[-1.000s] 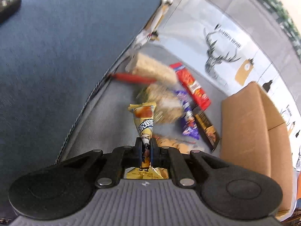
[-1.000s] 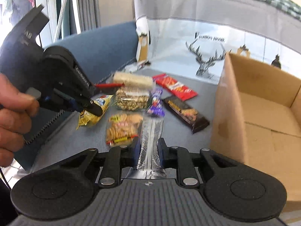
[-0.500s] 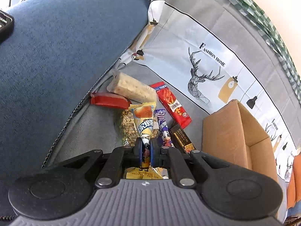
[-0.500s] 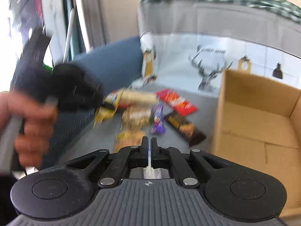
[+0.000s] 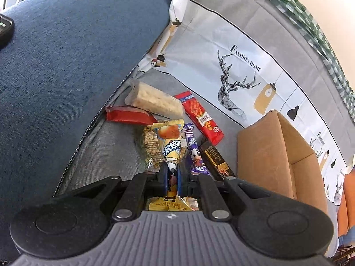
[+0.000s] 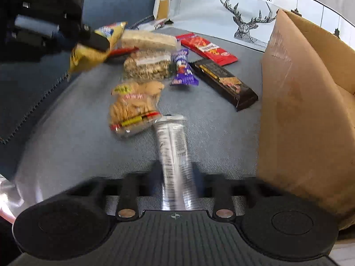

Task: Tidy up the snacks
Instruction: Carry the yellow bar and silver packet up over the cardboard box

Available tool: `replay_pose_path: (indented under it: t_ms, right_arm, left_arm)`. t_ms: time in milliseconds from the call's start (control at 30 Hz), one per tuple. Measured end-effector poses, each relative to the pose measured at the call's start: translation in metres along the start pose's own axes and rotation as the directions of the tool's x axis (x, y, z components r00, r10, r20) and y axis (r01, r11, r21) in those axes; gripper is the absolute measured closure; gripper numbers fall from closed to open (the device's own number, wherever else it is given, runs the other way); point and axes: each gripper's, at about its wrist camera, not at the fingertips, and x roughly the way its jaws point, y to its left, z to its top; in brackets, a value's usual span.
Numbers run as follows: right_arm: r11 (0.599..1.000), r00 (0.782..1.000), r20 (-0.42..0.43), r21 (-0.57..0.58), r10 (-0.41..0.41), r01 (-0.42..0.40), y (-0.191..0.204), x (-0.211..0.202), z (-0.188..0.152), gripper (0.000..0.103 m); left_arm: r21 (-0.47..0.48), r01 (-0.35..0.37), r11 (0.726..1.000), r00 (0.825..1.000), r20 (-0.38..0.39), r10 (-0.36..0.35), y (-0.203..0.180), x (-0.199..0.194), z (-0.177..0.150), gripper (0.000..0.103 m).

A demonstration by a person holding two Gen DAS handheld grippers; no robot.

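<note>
The left gripper (image 5: 172, 178) pinches a yellow snack packet (image 5: 169, 143); the right gripper (image 6: 175, 173) (blurred, jaws opening) has a silver wrapper (image 6: 174, 153) between its fingers, beside a cardboard box (image 6: 295, 119).

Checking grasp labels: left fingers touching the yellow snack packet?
Touching. The left wrist view shows the left gripper's fingers closed on the yellow snack packet, pinching its narrow end with no gap.

Both wrist views angled down, close over sofa seat (shared: snack pile (image 5: 177, 130), box (image 6: 306, 102)).
</note>
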Motion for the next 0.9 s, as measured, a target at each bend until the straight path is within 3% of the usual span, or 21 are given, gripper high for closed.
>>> replay_pose_path:
  t_ms: [67, 167, 333, 500, 633, 767, 900]
  right_arm:
    - [1.000, 1.000, 0.016, 0.011, 0.018, -0.018, -0.003, -0.007, 0.000, 0.087]
    - [1.000, 0.994, 0.110, 0.014, 0.016, -0.017, -0.010, -0.032, 0.010, 0.087]
    - [1.000, 0.954, 0.299, 0.011, 0.015, -0.019, -0.028, -0.090, 0.028, 0.087]
    - [0.996, 0.919, 0.395, 0.072, 0.011, -0.043, -0.069, -0.140, 0.052, 0.087]
    - [0.993, 0.896, 0.443, 0.118, -0.038, -0.016, -0.116, -0.155, 0.074, 0.087]
    - [0.982, 0.875, 0.467, 0.181, -0.126, 0.044, -0.159, -0.152, 0.072, 0.087]
    - [0.961, 0.894, 0.414, 0.269, -0.172, 0.060, -0.190, -0.138, 0.053, 0.087]
  left_arm:
    - [0.006, 0.004, 1.000, 1.000, 0.009, -0.004, -0.003, -0.002, 0.000, 0.095]
    - [0.013, 0.012, 1.000, 1.000, 0.026, -0.012, -0.008, -0.006, -0.001, 0.095]
    - [0.030, 0.024, 0.999, 0.997, 0.068, -0.026, -0.016, -0.012, -0.001, 0.095]
    - [0.064, 0.041, 0.997, 0.992, 0.118, -0.048, -0.033, -0.015, -0.002, 0.095]
    - [0.128, 0.052, 0.990, 0.983, 0.166, -0.073, -0.054, -0.016, -0.004, 0.095]
    - [0.189, 0.071, 0.979, 0.974, 0.200, -0.109, -0.080, -0.013, -0.010, 0.095]
    - [0.221, 0.116, 0.968, 0.965, 0.206, -0.163, -0.108, -0.005, -0.017, 0.095]
